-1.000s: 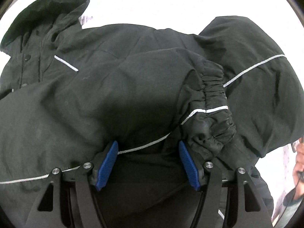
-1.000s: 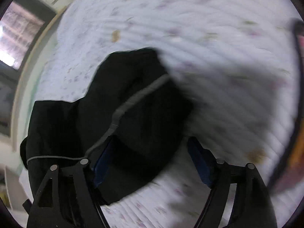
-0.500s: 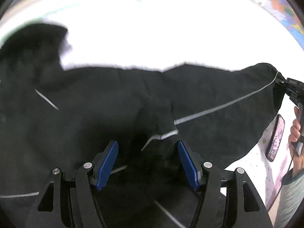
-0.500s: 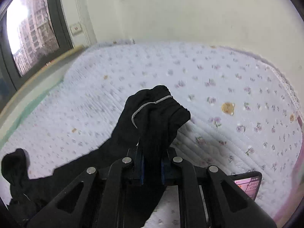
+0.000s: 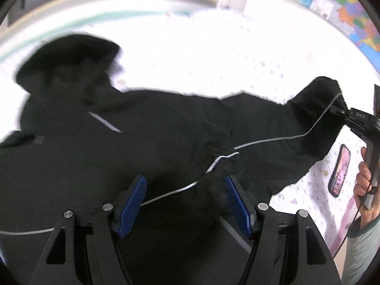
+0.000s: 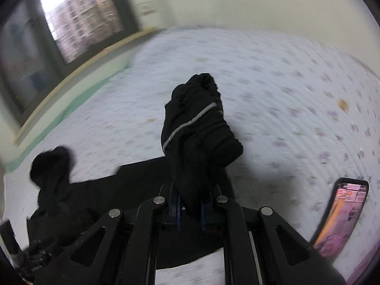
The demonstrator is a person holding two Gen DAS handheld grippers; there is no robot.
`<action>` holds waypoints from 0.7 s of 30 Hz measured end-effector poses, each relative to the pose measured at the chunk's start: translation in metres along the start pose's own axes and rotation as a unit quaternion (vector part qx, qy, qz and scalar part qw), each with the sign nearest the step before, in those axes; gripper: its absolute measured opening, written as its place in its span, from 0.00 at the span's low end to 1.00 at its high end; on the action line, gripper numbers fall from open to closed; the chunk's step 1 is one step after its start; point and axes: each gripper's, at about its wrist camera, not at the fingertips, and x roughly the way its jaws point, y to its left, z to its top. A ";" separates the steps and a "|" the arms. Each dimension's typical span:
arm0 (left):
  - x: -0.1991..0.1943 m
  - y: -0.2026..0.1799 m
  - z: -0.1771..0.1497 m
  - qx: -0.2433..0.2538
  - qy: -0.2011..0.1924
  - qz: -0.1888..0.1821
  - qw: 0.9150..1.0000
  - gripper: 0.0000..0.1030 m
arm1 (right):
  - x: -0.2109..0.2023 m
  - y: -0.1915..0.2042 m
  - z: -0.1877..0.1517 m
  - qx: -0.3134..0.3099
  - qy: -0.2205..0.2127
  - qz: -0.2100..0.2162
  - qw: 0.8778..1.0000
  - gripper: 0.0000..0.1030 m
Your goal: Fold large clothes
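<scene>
Jacket first: a big black one with thin pale piping, spread across a quilted bed with a small floral print. Its hood lies toward the window side, and the body fills most of the left wrist view, directly under and ahead of the left gripper.

One sleeve stretches away to the right in that view, its long axis running from the jacket's middle out to the right gripper. There the cuff end stands up out of the jaws, which are clamped hard together on the bunched cloth just below the elastic — a firm pinch, with the cuff clear of the bed. The hand holding that tool shows at the right edge of the left view.

The other cuff lies on the jacket's front, just ahead of the left gripper and toward its right pad. Those jaws stand wide apart over the cloth; the blue pads press on nothing that I can make out, so this tool looks empty.

A phone rests on the bed just beside the held sleeve.

Judging by this, the coming move turns on the right hand — it alone holds the sleeve, and the fold line would run across toward the jacket's middle.
</scene>
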 end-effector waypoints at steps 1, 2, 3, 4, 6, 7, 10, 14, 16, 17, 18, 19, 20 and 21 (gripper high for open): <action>-0.018 0.013 0.001 -0.002 -0.010 0.005 1.000 0.68 | -0.005 0.016 -0.002 -0.012 -0.004 0.006 1.000 0.14; -0.032 0.030 -0.006 -0.003 -0.016 0.009 1.000 0.68 | -0.012 0.034 -0.004 -0.026 -0.008 0.016 0.999 0.14; -0.051 0.041 -0.009 -0.008 -0.024 0.019 1.000 0.68 | -0.018 0.060 -0.007 -0.045 -0.011 0.028 0.999 0.14; -0.066 0.051 -0.014 -0.013 -0.028 0.025 0.999 0.68 | -0.024 0.078 -0.010 -0.059 -0.012 0.036 0.998 0.14; -0.094 0.074 -0.024 -0.028 -0.036 0.035 0.998 0.68 | -0.040 0.115 -0.018 -0.089 -0.015 0.053 0.995 0.14; -0.105 0.082 -0.032 -0.034 -0.040 0.037 0.998 0.68 | -0.045 0.133 -0.023 -0.103 -0.015 0.062 0.993 0.14; -0.134 0.112 -0.052 -0.056 -0.055 0.051 0.996 0.68 | -0.053 0.181 -0.039 -0.140 -0.010 0.086 0.986 0.14; -0.174 0.140 -0.088 -0.074 -0.062 0.063 0.993 0.68 | -0.058 0.245 -0.067 -0.176 0.014 0.133 0.975 0.14; -0.188 0.152 -0.104 -0.079 -0.066 0.068 0.992 0.68 | -0.054 0.274 -0.081 -0.195 0.021 0.140 0.971 0.14; -0.193 0.155 -0.110 -0.080 -0.069 0.067 0.992 0.68 | -0.053 0.286 -0.088 -0.203 0.024 0.143 0.968 0.14; -0.199 0.162 -0.117 -0.082 -0.073 0.066 0.992 0.68 | -0.051 0.303 -0.098 -0.213 0.031 0.149 0.965 0.14; -0.203 0.166 -0.122 -0.085 -0.075 0.065 0.991 0.68 | -0.049 0.321 -0.109 -0.224 0.039 0.158 0.961 0.14; -0.206 0.173 -0.126 -0.087 -0.077 0.062 0.991 0.68 | -0.047 0.338 -0.121 -0.235 0.047 0.168 0.956 0.14; -0.208 0.181 -0.131 -0.092 -0.077 0.060 0.991 0.68 | -0.046 0.352 -0.131 -0.242 0.053 0.175 0.953 0.14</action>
